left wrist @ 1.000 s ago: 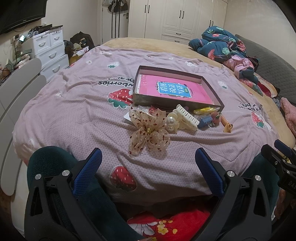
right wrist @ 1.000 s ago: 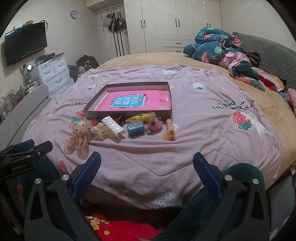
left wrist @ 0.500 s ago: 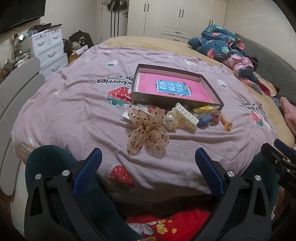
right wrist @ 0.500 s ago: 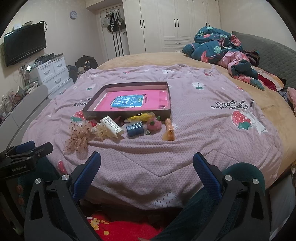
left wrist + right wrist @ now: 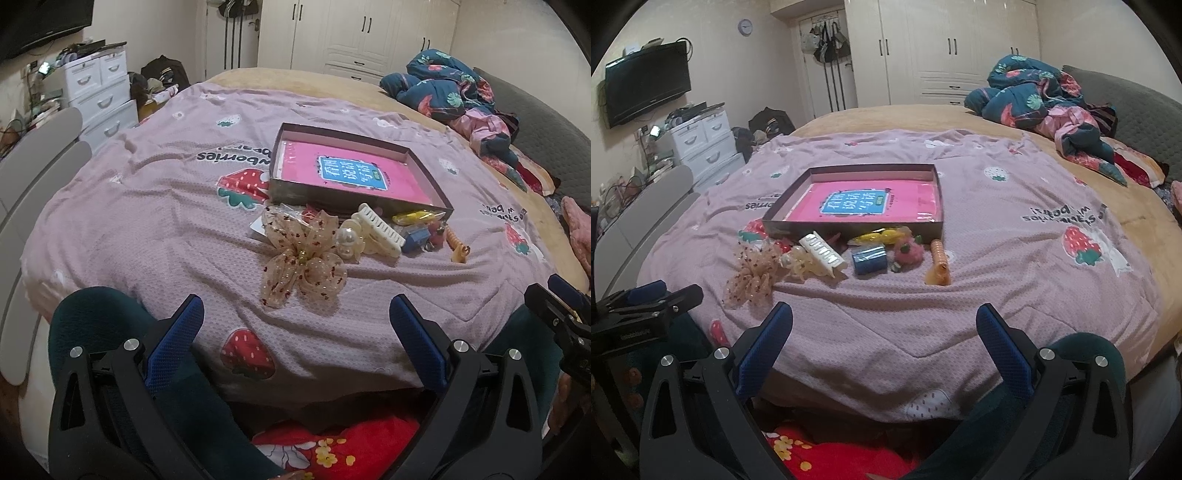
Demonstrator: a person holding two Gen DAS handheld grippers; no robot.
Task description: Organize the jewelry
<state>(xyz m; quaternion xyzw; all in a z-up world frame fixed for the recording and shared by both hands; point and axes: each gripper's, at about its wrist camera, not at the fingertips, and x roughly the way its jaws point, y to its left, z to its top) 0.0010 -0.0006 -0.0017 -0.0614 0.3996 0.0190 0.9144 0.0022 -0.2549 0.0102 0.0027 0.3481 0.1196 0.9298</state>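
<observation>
**Accessories heaped before the box**

On the bed, left to right: floppy gauze bow, best pinched at its knot; stiff cream claw clip; springy orange coil. Left gripper and right gripper fingers spread wide, empty, near.

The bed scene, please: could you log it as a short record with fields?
surface: pink strawberry blanket
box: open box, pink book inside
loose items: beige bow, white claw clip, blue piece, orange coil, all outside the box
left gripper: open, empty
right gripper: open, empty
</observation>
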